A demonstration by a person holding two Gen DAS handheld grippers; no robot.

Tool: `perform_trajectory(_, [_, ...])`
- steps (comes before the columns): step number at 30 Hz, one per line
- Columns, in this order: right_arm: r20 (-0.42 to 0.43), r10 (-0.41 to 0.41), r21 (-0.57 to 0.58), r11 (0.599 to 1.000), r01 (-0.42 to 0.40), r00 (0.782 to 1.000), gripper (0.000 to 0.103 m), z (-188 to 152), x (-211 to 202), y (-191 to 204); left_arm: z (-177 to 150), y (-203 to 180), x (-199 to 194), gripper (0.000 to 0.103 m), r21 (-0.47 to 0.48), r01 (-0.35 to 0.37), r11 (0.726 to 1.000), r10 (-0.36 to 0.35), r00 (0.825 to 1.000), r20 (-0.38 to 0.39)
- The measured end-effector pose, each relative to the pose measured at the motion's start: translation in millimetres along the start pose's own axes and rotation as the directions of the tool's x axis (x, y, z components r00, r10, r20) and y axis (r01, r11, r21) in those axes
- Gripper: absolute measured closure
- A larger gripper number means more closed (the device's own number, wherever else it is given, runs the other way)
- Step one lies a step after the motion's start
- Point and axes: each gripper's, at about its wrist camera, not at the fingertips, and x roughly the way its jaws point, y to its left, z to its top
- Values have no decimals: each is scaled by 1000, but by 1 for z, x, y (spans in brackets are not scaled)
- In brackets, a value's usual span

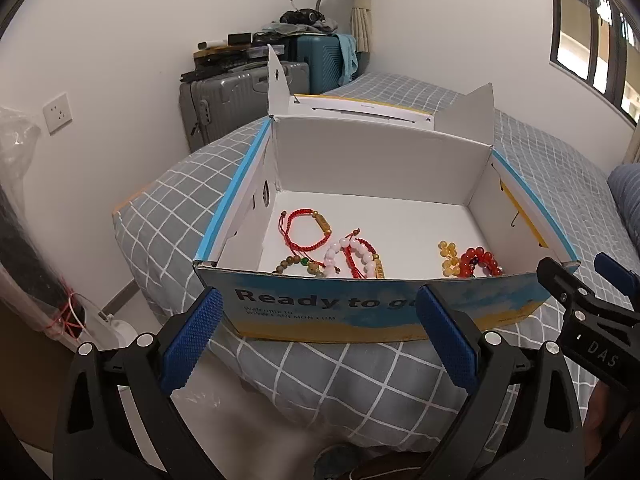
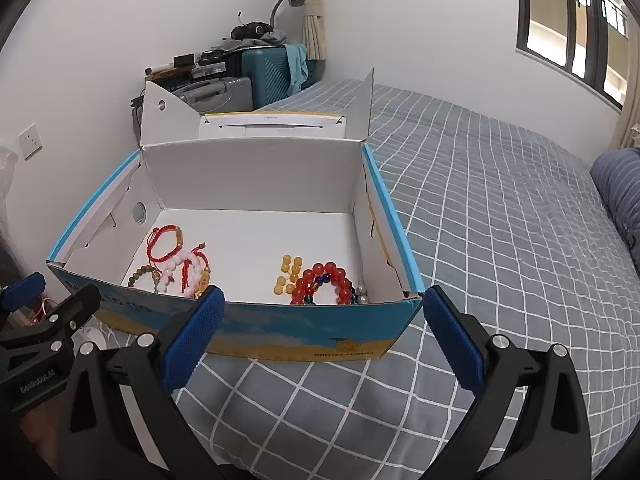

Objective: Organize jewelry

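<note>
An open cardboard box (image 1: 360, 308) (image 2: 304, 332) sits on the bed with its lid flipped back. Inside at the left lie a red cord bracelet (image 1: 306, 224) (image 2: 162, 244), a pink-white bead bracelet (image 1: 340, 254) (image 2: 180, 268) and a brown bead bracelet (image 1: 292, 264) (image 2: 142, 274). At the right lie yellow beads (image 1: 448, 256) (image 2: 290, 274) and a red bead bracelet (image 1: 480, 262) (image 2: 324, 280). My left gripper (image 1: 318, 336) is open and empty in front of the box. My right gripper (image 2: 324, 336) is open and empty in front of the box's right half.
The bed has a grey checked cover (image 2: 500, 208). Suitcases (image 1: 224, 96) with clutter stand against the far wall. A blue pillow (image 2: 620, 188) lies at the right. A wall socket (image 1: 58, 114) is at the left. The right gripper's body shows in the left wrist view (image 1: 588, 312).
</note>
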Motion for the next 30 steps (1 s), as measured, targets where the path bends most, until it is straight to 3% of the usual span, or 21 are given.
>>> perform_trajectory(30, [-8,-3,-1,1000,3,1000,8,-1,-2,1,2,-4,-1,6,10,-19,1000,19,1000,14])
